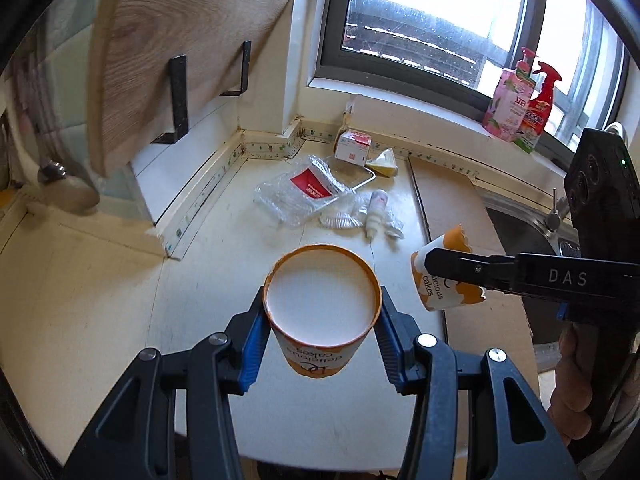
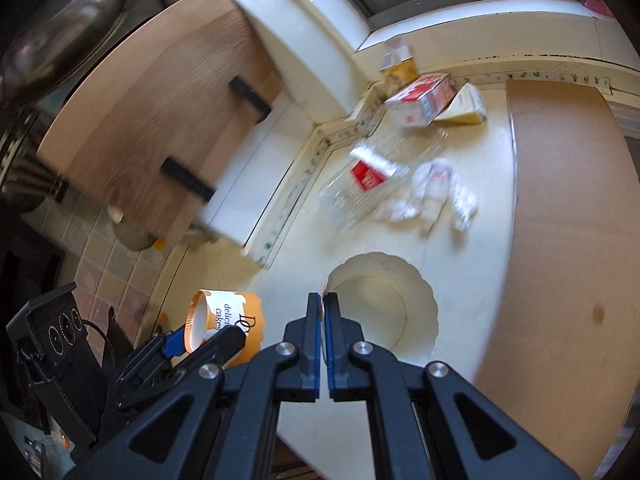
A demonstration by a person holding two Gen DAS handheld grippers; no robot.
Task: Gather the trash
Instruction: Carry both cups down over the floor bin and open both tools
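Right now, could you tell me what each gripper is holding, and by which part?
The left gripper clamps an orange paper cup across its sides below the rim. The right gripper pinches the scalloped rim wall of a second cup.

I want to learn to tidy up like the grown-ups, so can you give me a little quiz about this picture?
1. True or false: the left gripper holds a cup.
2. Pick one: what do the fingers of the right gripper pinch? A) a carton B) a torn cup C) a spoon
3. Fill in: the pink bottle stands on the window ____.

Key: 1 true. 2 B. 3 sill.
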